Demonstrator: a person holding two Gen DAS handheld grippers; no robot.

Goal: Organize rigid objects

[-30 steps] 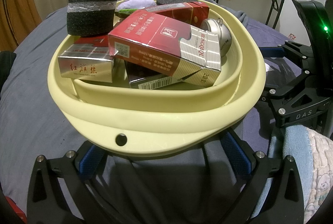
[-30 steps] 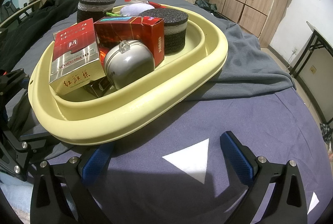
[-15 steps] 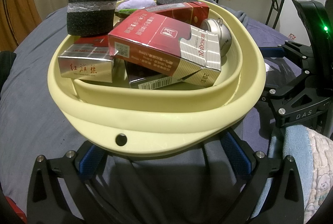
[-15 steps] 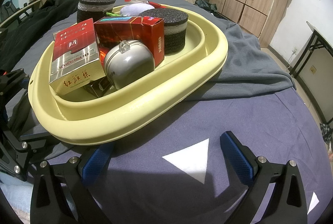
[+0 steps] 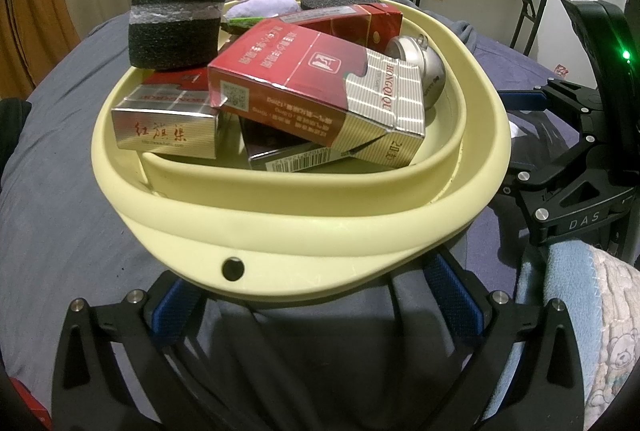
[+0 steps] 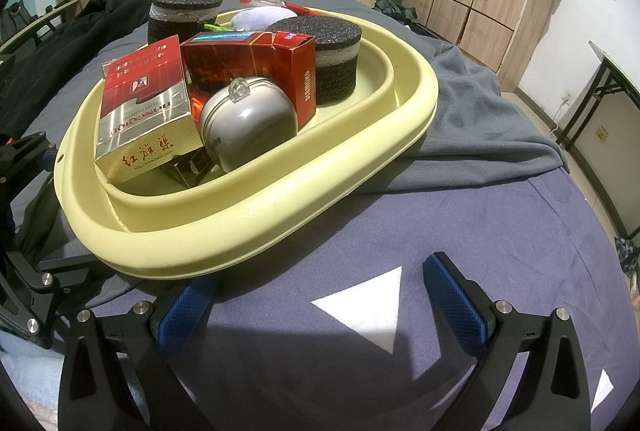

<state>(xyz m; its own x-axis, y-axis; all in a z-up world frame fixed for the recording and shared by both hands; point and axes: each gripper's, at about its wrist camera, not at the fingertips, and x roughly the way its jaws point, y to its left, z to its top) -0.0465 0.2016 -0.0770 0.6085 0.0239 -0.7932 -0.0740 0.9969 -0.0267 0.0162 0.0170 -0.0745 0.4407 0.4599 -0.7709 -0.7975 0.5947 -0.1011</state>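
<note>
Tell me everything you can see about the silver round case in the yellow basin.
The silver round case is a rounded, matte grey-silver shell, seemingly metal or plastic, with a seam round it and a small loop on top. It is shut and lies tilted in the yellow basin, leaning against the red Diamond box behind it, beside the red and silver Hongqiqu pack.

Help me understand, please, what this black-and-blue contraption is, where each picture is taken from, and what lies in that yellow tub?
No robot here: a person carries a two-finger gripper in each hand, each with a fisheye camera looking along its fingers. In the left wrist view the left gripper stands open below the yellow basin, and the right gripper's black body is seen at the right edge. In the right wrist view the right gripper is open over the purple bedsheet, holding nothing. The basin rests on the bed and holds cigarette packs, a grey round case and black foam cylinders.
</note>
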